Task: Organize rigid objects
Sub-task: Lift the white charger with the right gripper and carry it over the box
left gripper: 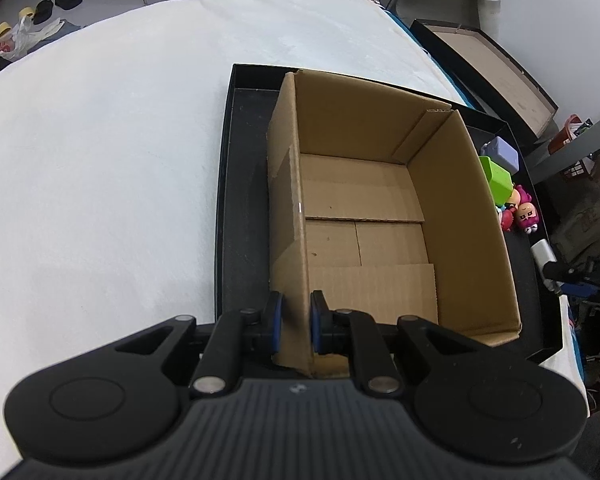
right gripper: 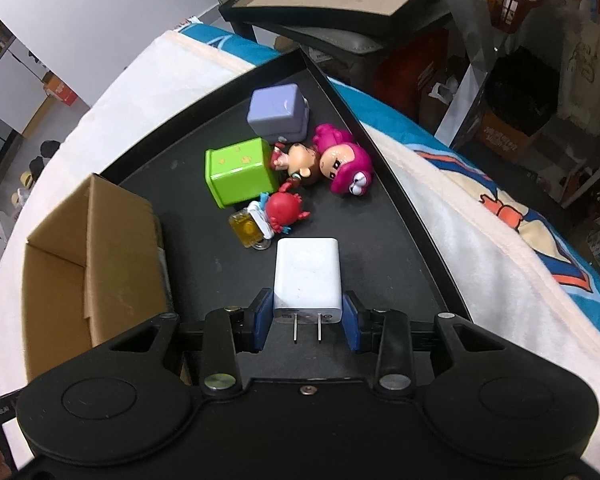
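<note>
A white charger [right gripper: 307,276], prongs toward the camera, sits clamped in the right gripper [right gripper: 307,320] jaws above the black tray [right gripper: 384,240]. It should travel level over the empty cardboard box [left gripper: 380,208], whose near wall the left gripper [left gripper: 296,322] jaws pinch steady.

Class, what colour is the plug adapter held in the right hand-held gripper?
White plug adapter, seen best in the right wrist view.
</note>
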### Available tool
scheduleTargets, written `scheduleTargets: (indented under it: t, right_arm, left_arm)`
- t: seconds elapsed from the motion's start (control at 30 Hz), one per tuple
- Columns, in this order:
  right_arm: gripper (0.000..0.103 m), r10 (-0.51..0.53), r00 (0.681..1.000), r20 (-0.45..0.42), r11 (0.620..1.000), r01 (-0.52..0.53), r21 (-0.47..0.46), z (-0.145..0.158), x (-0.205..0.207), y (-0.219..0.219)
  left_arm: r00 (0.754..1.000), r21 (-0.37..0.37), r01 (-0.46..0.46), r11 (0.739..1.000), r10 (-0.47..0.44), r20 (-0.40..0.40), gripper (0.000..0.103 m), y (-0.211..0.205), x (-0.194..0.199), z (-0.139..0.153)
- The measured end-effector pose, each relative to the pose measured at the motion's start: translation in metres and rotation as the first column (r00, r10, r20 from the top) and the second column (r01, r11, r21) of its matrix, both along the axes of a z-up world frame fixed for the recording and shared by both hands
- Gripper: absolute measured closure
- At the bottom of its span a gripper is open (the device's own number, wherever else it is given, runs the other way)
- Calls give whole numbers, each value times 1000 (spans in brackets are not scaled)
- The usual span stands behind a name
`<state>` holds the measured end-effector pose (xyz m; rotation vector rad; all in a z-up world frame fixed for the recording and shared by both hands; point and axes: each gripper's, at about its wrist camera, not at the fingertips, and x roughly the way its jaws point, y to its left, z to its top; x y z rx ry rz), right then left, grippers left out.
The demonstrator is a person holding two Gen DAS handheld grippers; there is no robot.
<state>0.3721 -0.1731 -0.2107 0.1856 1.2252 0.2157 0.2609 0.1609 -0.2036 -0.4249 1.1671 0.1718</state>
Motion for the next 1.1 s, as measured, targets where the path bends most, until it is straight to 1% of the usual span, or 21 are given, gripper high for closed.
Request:
scheduleTargets:
  t: [0.2,0.3,0.47,0.6,0.8,1.1]
  right_arm:
    - [67,13,999,38,1000,-13,-5,24,-5,5]
    - [67,23,997,77,999,-20,-33,38,-7,9]
    - [67,30,994,105,999,-27,-31,55,-7,14]
    - [67,49,989,137,998,-43,-47,67,-6,23]
    - [67,80,984,158,996,-74,-49,79,-8,43]
    - [67,130,978,161,992,-127,-25,84,-8,82]
  left_arm:
    - [1000,-13,-10,1000,10,6,89,2,-2,0]
    - [1000,-21,-14,1000,14,12,89,3,-3,0]
    - [1000,-32,-19,999,19,15,89,4,-3,0]
    - [999,-47,-34,998,34,8,89,4,-3,0]
    - [999,-55,-32,998,33,14,89,4,-2,0]
    - [999,-79,-37,996,39,20,88,6,-1,-2]
